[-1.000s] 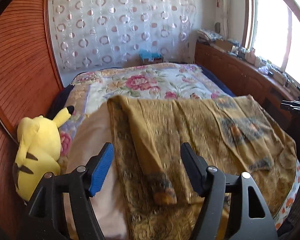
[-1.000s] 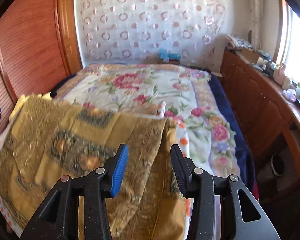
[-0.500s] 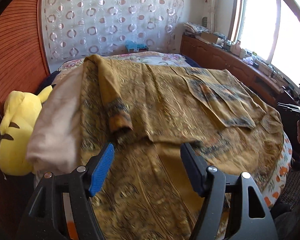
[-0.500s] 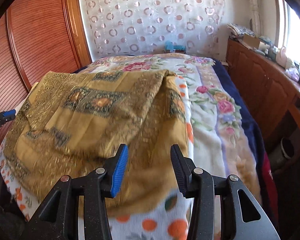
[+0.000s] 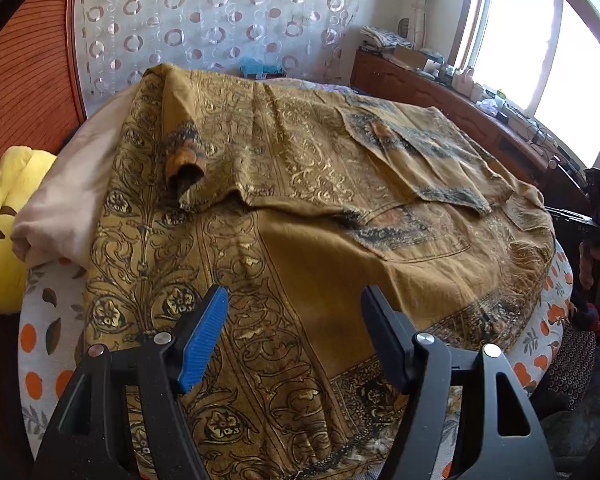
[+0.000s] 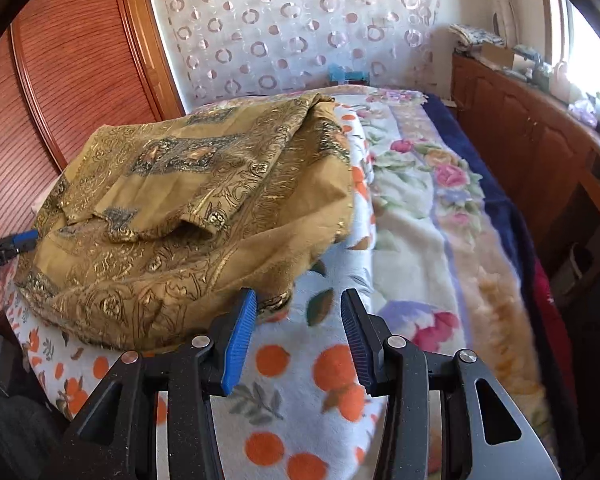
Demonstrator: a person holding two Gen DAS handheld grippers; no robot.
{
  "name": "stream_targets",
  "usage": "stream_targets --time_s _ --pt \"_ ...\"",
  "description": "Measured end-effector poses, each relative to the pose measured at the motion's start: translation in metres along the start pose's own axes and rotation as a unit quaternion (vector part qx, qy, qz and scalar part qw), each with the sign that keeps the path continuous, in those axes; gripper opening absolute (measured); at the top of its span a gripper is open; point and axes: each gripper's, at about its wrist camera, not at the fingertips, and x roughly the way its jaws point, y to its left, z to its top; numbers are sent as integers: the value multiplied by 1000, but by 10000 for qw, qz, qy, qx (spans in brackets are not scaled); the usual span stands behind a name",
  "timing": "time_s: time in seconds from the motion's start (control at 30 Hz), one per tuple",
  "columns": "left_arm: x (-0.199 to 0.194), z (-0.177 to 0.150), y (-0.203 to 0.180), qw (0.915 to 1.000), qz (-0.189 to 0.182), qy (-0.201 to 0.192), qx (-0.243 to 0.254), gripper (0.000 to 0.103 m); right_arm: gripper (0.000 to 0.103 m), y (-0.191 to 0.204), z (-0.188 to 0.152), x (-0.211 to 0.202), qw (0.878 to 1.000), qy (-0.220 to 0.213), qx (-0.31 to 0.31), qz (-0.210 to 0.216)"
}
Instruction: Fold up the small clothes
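The mustard patterned garment [image 5: 300, 208] lies spread on the orange-print blanket [image 6: 300, 364] at the bed's near end, one sleeve [image 5: 182, 148] folded across it at 10 o'clock. The left gripper [image 5: 294, 340] hangs over its hem, jaws apart and empty. The right gripper [image 6: 298, 336] is over the blanket, just beside the garment's right edge, jaws apart, holding nothing. A yellow plush toy [image 5: 0, 232] sits at 9 o'clock.

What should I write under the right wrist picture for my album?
Open right gripper over an orange-print blanket, beside a crumpled gold garment on the bed.
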Motion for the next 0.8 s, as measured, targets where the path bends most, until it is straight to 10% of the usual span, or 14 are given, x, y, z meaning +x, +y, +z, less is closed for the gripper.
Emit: stream_targets --time_s 0.2,0.33,0.8 --pt "5 -5 -3 9999 111 9 108 70 43 0 5 15 9998 -23 114 153" --pt "7 -5 -6 9998 153 -7 126 70 6 3 2 11 9994 22 -17 355" --pt "10 -5 -10 9996 239 -16 165 70 15 -9 -18 -81 9973 -258 21 -691"
